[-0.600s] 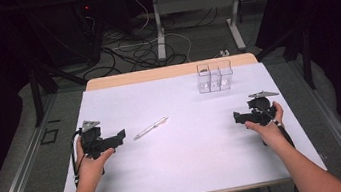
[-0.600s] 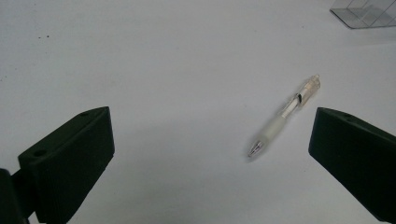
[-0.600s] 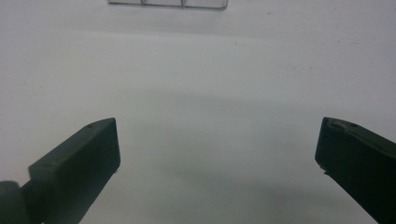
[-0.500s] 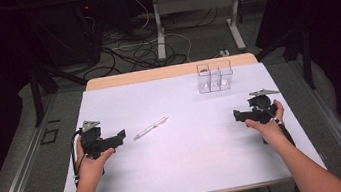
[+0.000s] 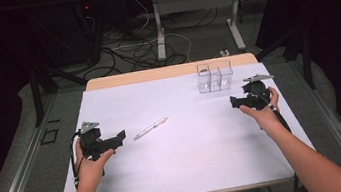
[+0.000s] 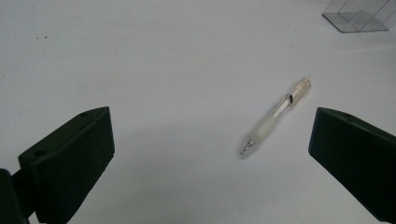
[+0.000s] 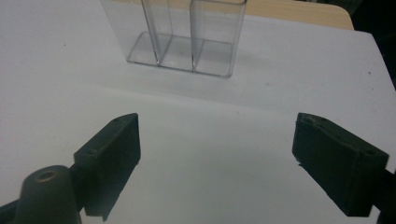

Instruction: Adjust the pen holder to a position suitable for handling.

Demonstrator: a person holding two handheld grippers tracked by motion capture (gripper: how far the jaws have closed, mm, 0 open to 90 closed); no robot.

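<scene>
Comparing with a moment ago, little has shifted: both tongs, the left tongs (image 5: 119, 136) and right tongs (image 5: 234, 100), stay spread wide and empty, the pen (image 5: 150, 128) untouched mid-counter (image 5: 193, 163), the clear divided holder (image 5: 214, 76) near the far right corner, so no grasp has begun.

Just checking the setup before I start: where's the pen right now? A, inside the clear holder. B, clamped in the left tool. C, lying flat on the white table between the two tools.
C: the pen lies flat on the white table, apart from the open left tool.
</scene>
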